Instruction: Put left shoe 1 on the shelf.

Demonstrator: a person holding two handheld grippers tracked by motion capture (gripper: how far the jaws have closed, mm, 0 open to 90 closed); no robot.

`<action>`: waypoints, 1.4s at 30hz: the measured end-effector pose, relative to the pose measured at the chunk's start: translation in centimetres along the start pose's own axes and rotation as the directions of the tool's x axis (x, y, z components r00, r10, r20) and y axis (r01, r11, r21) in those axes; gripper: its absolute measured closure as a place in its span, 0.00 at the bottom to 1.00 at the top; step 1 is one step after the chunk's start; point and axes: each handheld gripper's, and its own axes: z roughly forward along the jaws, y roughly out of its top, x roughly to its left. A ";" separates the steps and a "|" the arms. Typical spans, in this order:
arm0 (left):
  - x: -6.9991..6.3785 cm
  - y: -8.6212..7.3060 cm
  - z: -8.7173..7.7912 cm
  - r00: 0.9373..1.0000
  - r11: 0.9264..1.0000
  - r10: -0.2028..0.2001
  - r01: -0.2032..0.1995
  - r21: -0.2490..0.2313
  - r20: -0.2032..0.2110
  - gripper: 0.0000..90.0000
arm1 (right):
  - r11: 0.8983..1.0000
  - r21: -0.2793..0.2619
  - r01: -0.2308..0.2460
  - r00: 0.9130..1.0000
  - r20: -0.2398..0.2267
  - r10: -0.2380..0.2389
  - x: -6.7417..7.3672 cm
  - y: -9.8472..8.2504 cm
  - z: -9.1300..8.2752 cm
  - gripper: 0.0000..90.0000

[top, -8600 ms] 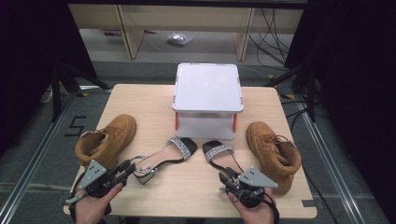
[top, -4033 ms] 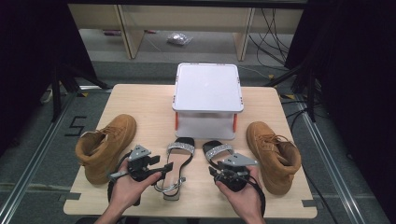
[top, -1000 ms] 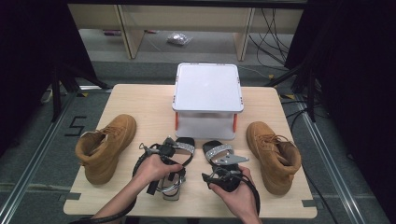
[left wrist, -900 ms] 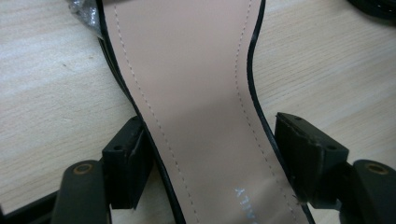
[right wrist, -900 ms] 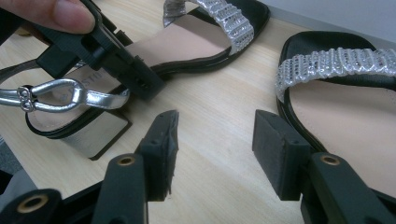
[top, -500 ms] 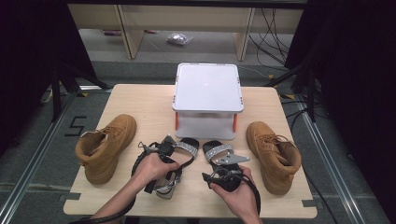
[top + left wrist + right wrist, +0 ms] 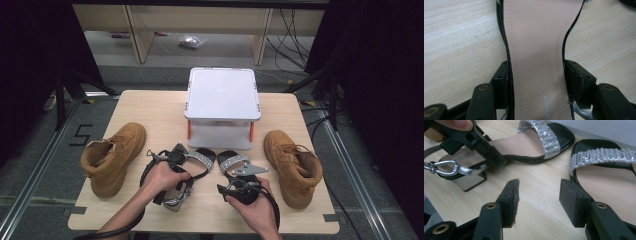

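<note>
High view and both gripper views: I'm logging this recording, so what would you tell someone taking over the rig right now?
Left gripper: jaws have just been closing, pads now at both edges of the left sandal at its waist.
Right gripper: open, beside the right sandal, nothing held.
Things: both sandals flat on the table, toes toward the white box, which is shut; a left boot and a right boot flank them.
Done: left sandal gripped.
Left: nothing lifted yet; right sandal not yet gripped.

You can read pale lettering ending "ALLY" on the left sandal's insole (image 7: 536,62), "HUSTR" on that insole in the right gripper view, and a black "5" on the floor (image 7: 82,135).
</note>
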 end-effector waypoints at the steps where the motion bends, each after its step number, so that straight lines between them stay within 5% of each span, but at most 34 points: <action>1: 0.0 0.0 0.0 1.000 1.000 0.009 -0.009 -0.001 -0.003 0.48 | 1.000 0.003 0.012 1.000 0.011 -0.012 -0.1 0.0 0.0 0.56; 11: 0.1 0.0 0.1 0.998 0.998 0.057 -0.057 0.018 -0.011 0.47 | 0.999 -0.002 0.032 0.999 0.014 -0.032 -0.1 0.0 0.1 0.56; 14: 0.0 0.1 0.1 0.992 0.993 0.114 -0.113 0.032 -0.045 0.44 | 1.000 0.003 0.006 1.000 -0.001 -0.006 0.0 0.0 0.1 0.55; 24: -0.8 0.3 0.4 0.980 0.983 0.170 -0.162 0.086 -0.100 0.41 | 1.000 0.013 0.009 1.000 -0.003 -0.009 0.0 0.0 0.1 0.55; 30: -0.9 0.3 1.0 0.971 0.979 0.202 -0.195 0.067 -0.131 0.43 | 1.000 0.022 0.002 1.000 -0.001 -0.002 0.1 0.0 0.1 0.55; 36: -1.3 0.2 1.0 0.971 0.984 0.173 -0.163 0.070 -0.163 0.46 | 1.000 0.020 0.002 1.000 -0.003 -0.002 0.0 -0.1 0.1 0.55; 40: -0.9 0.4 0.6 0.965 0.979 0.200 -0.189 0.082 -0.171 0.47 | 1.000 0.016 0.002 1.000 0.000 -0.002 -0.1 0.0 0.0 0.55; 42: -0.8 0.5 0.3 0.970 0.980 0.190 -0.178 0.090 -0.150 0.47 | 1.000 0.012 0.003 1.000 0.003 -0.003 -0.1 0.0 0.0 0.55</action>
